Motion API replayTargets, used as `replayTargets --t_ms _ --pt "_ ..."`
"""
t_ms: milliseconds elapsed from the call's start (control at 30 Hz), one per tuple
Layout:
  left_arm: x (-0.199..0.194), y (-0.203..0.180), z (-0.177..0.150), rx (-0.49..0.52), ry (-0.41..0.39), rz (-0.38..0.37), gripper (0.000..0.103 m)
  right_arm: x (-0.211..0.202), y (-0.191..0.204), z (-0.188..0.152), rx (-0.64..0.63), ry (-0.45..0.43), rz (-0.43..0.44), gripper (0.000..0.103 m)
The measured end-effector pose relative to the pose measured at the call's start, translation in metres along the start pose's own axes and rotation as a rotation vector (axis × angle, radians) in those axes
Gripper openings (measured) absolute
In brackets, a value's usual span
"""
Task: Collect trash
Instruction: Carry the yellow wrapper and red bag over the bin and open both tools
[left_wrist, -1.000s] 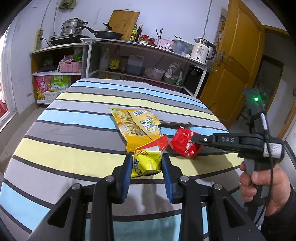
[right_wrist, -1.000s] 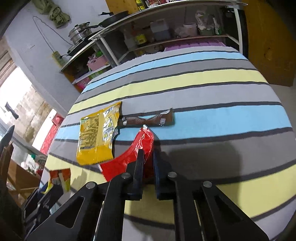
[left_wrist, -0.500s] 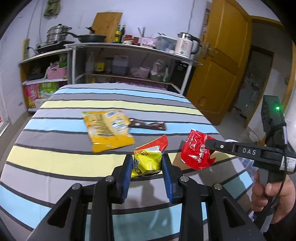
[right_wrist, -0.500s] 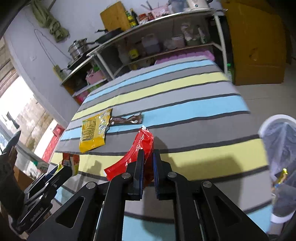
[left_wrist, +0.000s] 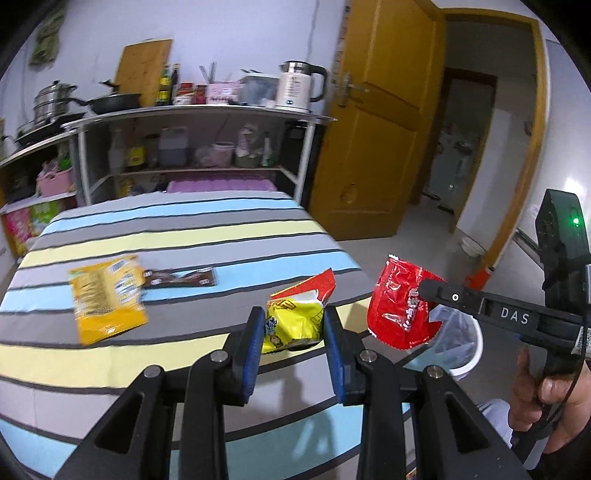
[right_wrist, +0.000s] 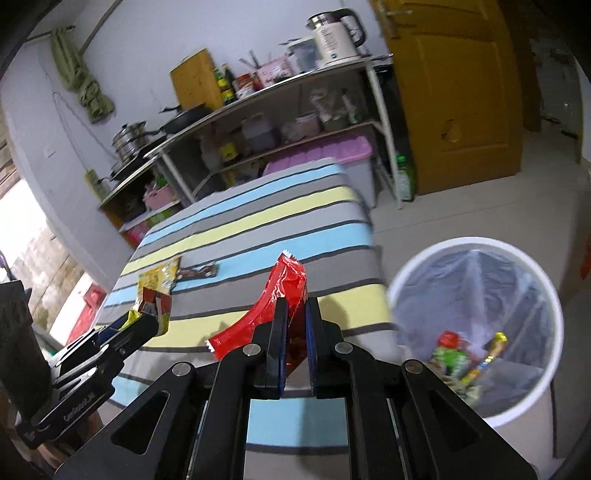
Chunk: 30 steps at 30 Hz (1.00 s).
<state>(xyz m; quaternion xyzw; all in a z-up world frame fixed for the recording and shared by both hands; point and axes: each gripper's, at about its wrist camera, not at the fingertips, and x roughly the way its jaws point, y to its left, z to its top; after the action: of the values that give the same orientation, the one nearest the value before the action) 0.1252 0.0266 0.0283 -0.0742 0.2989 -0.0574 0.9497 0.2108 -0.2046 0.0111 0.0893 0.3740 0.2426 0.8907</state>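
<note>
two tools are up over the near right part of the striped worktop (left_wrist: 192, 229), each with a wrapper pinched between its pads. the left tool (left_wrist: 294, 328) holds a yellow snack bag (left_wrist: 293, 321) with a red torn top, its blue pads pressing the bag from both sides at a middling gap; in the right wrist view the same tool (right_wrist: 146, 321) shows at the left edge with the bag (right_wrist: 153, 304) sticking up from its tip. the right tool (right_wrist: 294, 343) has its pads nearly together on a red wrapper (right_wrist: 280, 295), which stands up out of the grip and trails down to the left; from the left wrist view this tool (left_wrist: 428, 288) reaches in from the right, gripped by a hand (left_wrist: 546, 391), and the red wrapper (left_wrist: 400, 310) hangs off its tip beyond the worktop's right edge. a white bin (right_wrist: 476, 317) lined with a clear bag stands on the floor just beside the worktop's right edge, below and to the right of the red wrapper, with some coloured scraps (right_wrist: 465, 362) lying in its bottom. two more pieces lie flat on the worktop toward its left side: a large yellow packet (left_wrist: 105, 295) and, touching its right edge, a thin brown wrapper (left_wrist: 181, 280). behind the worktop's far edge stand metal shelves (left_wrist: 199, 114) with a kettle (left_wrist: 301, 90), pans and bottles, next to a wooden door (left_wrist: 384, 122).
</note>
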Motion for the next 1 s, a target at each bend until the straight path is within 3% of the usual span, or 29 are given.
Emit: replayTargets --t_ms 533,1000 --pt "0.045 -0.090 0.018 0.114 0.039 -0.129 0.033 -0.049 -0.092 -0.004 0.124 -0.079 -0.122 0.009" --pt "0.088 -0.142 0.014 0.177 0.110 -0.235 0.033 -0.052 -0.150 -0.015 0.199 -0.057 -0.201 0.009"
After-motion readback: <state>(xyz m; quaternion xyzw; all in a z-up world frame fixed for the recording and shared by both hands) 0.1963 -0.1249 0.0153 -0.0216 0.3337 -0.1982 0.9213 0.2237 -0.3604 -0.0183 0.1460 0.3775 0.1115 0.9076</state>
